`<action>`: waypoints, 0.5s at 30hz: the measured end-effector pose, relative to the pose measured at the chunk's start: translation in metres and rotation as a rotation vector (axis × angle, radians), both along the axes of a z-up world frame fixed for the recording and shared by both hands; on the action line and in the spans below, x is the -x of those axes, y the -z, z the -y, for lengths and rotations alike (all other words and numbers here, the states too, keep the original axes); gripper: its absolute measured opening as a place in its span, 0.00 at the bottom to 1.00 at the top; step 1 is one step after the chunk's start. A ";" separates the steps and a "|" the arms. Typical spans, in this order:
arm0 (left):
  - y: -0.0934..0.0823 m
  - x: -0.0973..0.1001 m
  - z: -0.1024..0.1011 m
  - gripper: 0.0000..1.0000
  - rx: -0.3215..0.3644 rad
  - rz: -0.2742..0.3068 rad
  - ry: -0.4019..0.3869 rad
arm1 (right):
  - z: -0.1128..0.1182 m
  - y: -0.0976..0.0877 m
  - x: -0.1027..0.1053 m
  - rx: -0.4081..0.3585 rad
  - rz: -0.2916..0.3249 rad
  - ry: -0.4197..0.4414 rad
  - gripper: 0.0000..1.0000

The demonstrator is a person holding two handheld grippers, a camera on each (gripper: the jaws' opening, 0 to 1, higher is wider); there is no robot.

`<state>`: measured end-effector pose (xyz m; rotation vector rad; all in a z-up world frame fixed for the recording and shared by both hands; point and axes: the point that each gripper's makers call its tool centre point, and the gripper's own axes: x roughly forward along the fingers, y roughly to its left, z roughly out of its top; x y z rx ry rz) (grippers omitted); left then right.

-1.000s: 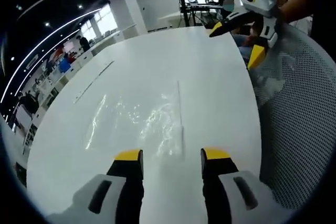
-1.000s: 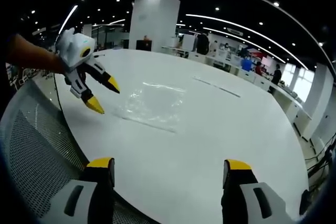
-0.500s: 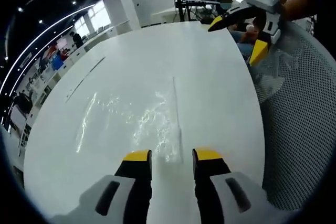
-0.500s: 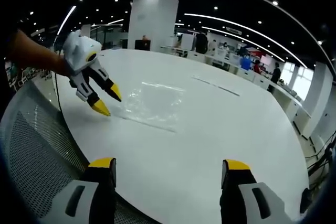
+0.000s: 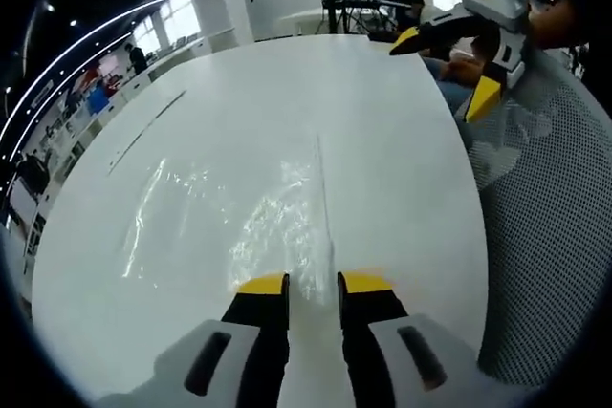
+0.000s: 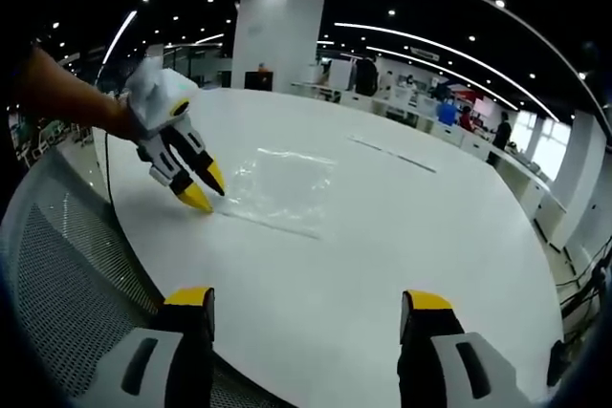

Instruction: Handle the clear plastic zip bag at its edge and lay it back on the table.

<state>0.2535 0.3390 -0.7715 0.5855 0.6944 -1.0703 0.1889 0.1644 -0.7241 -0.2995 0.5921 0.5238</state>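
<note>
While the clear zip bag point(image 5: 244, 217) is lying flat on the white table point(image 5: 382, 140), the left gripper point(image 5: 311, 284) is sitting low at the bag's near edge, its yellow-tipped jaws standing only a narrow slit apart. Whether any film is pinched between them cannot be told: the plastic is too clear there. Seen from the left gripper view, the bag is spreading forward and to the left of the jaws, and its zip strip point(image 5: 323, 188) is running straight away from the tips, so the bag's long edge is lining up with the gripper's own axis. The corner where that strip ends is lying right at the jaw tips, and that is likely the spot the coming pinch depends on.

Moving across to the right gripper view, the left gripper point(image 6: 203, 190) is showing at the left, tipped steeply down by a bare forearm, with its tips touching or almost touching the table at the corner of the bag point(image 6: 279, 188). The left hand is clearly the nearer one. The right gripper point(image 6: 308, 299) is hanging well apart from the bag, over the table's near rim beside a mesh chair back point(image 6: 67, 265), its jaws spread wide and gripping nothing.
</note>
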 end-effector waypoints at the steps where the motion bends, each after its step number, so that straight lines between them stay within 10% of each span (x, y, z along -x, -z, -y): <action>1: 0.001 -0.001 0.000 0.17 0.000 -0.007 -0.003 | 0.000 0.000 0.000 0.000 0.000 0.000 0.79; 15: 0.005 0.005 0.005 0.03 0.026 -0.034 0.005 | -0.001 -0.002 0.001 -0.004 -0.004 0.004 0.77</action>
